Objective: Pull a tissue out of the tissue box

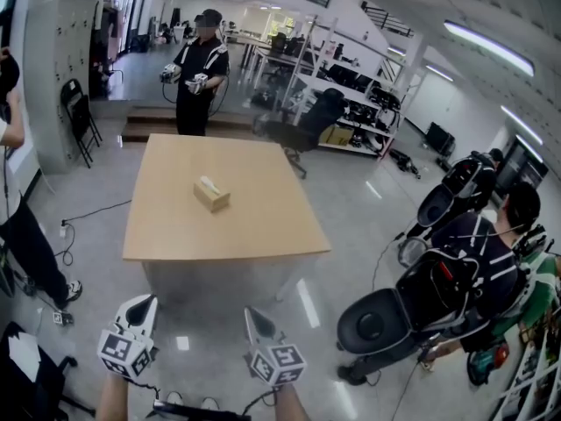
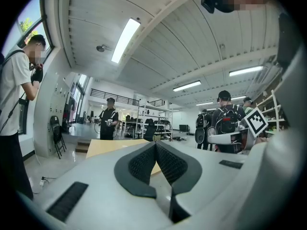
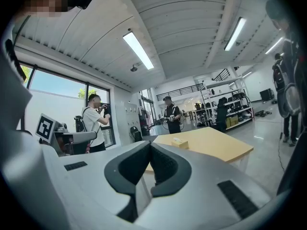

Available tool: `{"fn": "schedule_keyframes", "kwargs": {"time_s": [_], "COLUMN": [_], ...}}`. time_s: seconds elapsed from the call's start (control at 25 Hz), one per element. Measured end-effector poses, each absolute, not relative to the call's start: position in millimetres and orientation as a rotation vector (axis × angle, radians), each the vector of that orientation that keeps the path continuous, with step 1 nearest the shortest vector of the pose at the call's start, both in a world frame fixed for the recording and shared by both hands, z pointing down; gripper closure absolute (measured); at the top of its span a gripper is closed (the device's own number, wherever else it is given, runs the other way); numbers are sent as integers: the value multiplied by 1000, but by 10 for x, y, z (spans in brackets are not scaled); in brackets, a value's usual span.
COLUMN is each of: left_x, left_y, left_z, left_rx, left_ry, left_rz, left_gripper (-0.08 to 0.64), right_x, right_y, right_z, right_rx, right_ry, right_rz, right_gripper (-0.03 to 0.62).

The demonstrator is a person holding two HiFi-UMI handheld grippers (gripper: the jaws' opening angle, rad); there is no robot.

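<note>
The left gripper (image 1: 144,305) and right gripper (image 1: 253,316) are hovering clenched and empty, well short of the table (image 1: 254,231), the tissue box (image 1: 211,194) sitting at twelve o'clock.

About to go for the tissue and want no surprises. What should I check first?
1. Tissue box sits on the table: ok.
2. Tissue poking out of its top: cannot tell, too small.
3. Left gripper open: not ok, jaws together, empty.
4. Right gripper open: not ok, jaws together, empty.
5. Box within reach: not ok, both grippers hang over the floor short of the table.
</note>
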State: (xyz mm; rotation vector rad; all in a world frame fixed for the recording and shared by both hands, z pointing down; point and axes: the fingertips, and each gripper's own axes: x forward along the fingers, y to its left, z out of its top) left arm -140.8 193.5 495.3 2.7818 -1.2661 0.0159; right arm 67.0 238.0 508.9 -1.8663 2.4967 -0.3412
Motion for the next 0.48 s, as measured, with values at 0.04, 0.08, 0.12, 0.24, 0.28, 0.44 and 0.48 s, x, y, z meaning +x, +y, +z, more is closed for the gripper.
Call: {"fn": "schedule_keyframes", "kwargs": {"time_s": [0.04,0.08,0.12,0.24,0.28,0.44,0.48], "left_x": [-1380,-1349,-1316,-1236,-1228,-1228,-1228], "left_y": [1938,1943,1954,2000,2004,1996,1977], "left_z": [4959,4957,4952,4963,4966,4962,4955], "left_rx": [2777,2774,2776,2783,2782,2769,2768], "left_ry": [-1272,-1276,-1275,-1267,-1274,-1306,-1312], "left_rz": [9,5,7,23,23,23,19], "left_gripper": [552,552,552,552,552,552,552], "right_x": [664,662,668,720,738,811,828], "right_y": [2378,2368,2354,2343,2337,2297,2273], "right_z": [5099,5106,5109,5108,5108,5121,5116], "right_rx": [-1860,-1856,-1855,-1849,-1845,-1834,-1833], "right_ry": [2513,2526,2534,2531,2531,2537,2538], "right_rz": [-333,-325,-322,-334,-335,-336,-334], "right_gripper": [581,581,581,581,581,581,581]}}
